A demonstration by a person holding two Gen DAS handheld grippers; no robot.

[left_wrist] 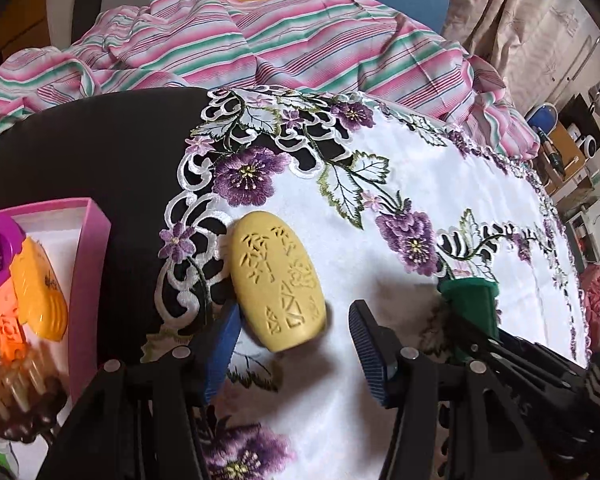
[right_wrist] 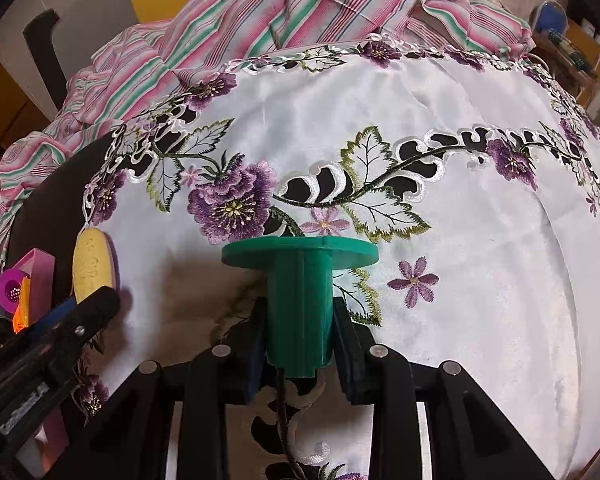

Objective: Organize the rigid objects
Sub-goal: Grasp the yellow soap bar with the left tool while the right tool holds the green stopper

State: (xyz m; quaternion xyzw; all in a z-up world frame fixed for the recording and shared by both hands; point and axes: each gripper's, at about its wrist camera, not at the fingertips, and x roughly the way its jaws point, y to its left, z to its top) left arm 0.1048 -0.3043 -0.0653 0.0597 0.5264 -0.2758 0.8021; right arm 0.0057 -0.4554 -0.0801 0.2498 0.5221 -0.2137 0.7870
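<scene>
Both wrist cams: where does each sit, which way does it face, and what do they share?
Left wrist: on the left hand-held gripper, facing forward-down at the yellow oval; open fingers show.
Right wrist: on the right hand-held gripper, facing the white cloth; fingers clamp the green spool.
Shared: oval, spool, pink box, each other's gripper.

Dark desk under white embroidered floral cloth, striped pink-green fabric heaped behind, beige curtain at right, cluttered shelving beyond.
</scene>
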